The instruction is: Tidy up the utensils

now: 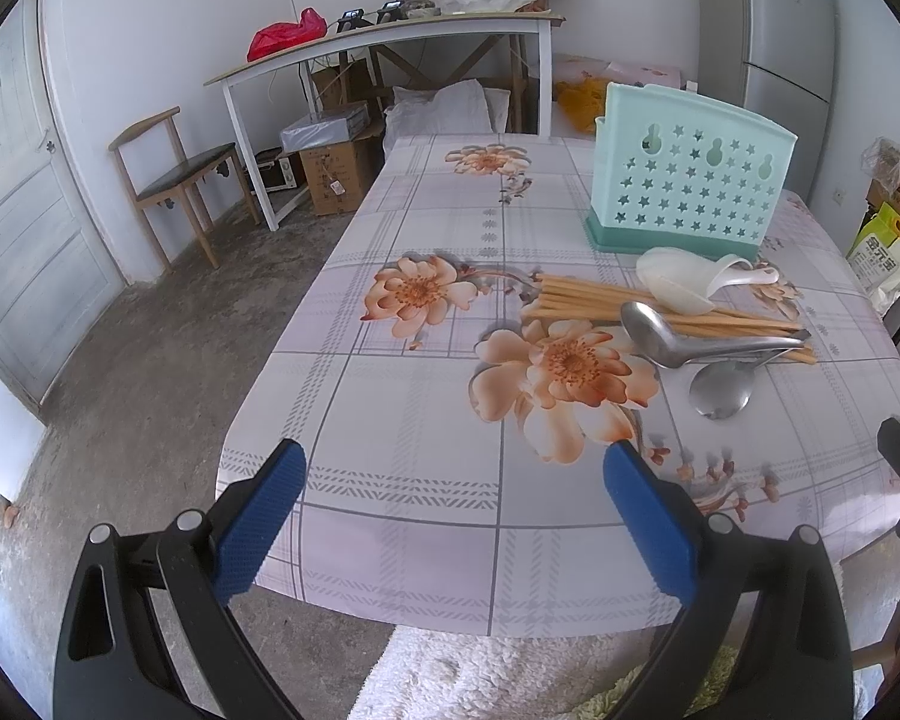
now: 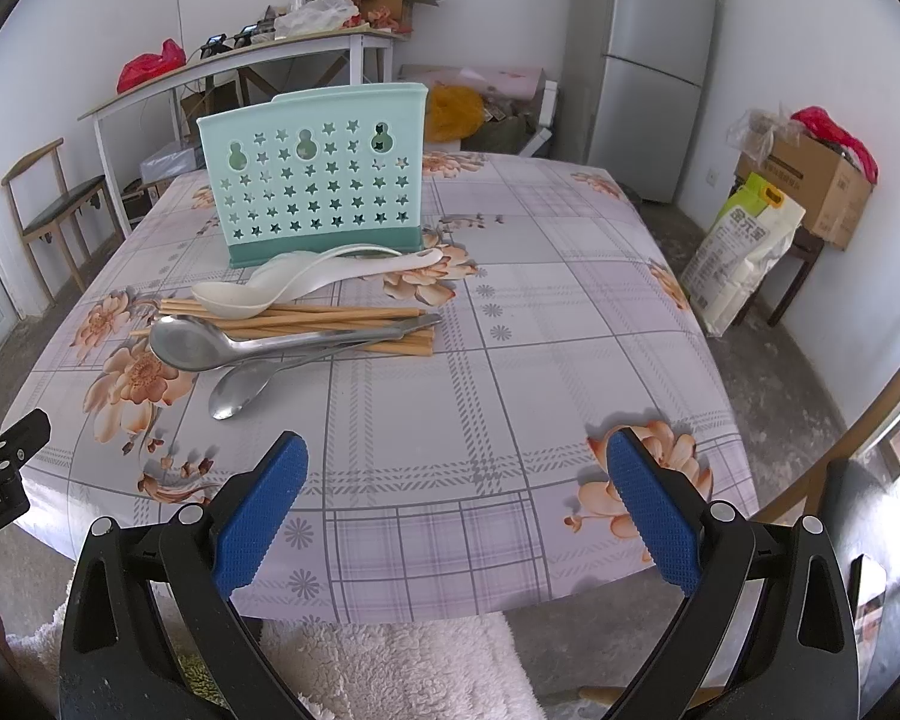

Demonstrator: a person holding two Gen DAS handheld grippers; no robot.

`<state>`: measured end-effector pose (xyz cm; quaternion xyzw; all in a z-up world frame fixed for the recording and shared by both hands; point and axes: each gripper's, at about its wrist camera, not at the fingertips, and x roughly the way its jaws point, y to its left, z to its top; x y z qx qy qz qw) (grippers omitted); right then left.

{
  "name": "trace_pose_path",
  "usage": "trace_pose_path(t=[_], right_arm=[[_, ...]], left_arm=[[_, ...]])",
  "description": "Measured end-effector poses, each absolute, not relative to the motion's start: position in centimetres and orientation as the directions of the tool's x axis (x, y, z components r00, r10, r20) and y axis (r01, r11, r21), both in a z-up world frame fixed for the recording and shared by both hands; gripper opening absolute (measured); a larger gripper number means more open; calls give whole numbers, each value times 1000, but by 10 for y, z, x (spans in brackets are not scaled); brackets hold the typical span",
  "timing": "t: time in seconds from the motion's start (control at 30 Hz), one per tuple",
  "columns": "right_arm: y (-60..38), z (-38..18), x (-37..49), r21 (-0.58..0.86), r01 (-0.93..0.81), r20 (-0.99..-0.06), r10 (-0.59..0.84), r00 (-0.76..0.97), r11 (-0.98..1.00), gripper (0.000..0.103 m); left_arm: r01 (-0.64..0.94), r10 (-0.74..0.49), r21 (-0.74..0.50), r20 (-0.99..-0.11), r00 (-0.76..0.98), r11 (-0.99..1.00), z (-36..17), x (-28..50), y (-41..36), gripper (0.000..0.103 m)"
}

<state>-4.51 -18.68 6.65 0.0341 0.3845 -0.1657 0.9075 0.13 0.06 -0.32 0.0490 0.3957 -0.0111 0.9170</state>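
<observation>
A mint-green utensil holder (image 1: 687,180) with star holes stands upright on the flowered table; it also shows in the right wrist view (image 2: 315,180). In front of it lies a pile: white plastic spoons (image 2: 306,282), several wooden chopsticks (image 2: 330,324), a large steel spoon (image 2: 198,345) and a smaller steel spoon (image 2: 240,393). The same pile shows in the left wrist view, with chopsticks (image 1: 594,300) and steel spoons (image 1: 678,342). My left gripper (image 1: 453,462) is open and empty over the table's near edge. My right gripper (image 2: 456,456) is open and empty, short of the pile.
The table (image 2: 540,312) has a flowered cloth. A wooden chair (image 1: 174,174) and a cluttered white desk (image 1: 390,36) stand at the left. A fridge (image 2: 660,60), a rice bag (image 2: 744,246) and a cardboard box (image 2: 816,180) stand at the right. A fleecy white fabric (image 2: 402,666) lies below the table edge.
</observation>
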Motion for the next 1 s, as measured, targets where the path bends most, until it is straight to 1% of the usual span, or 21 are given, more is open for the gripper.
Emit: trace_pose_path(t=[1.0], right_arm=[[-188, 69, -49, -64, 327, -708, -273, 651, 943, 95]], left_arm=[[60, 18, 82, -728, 685, 995, -4, 2, 1, 97]])
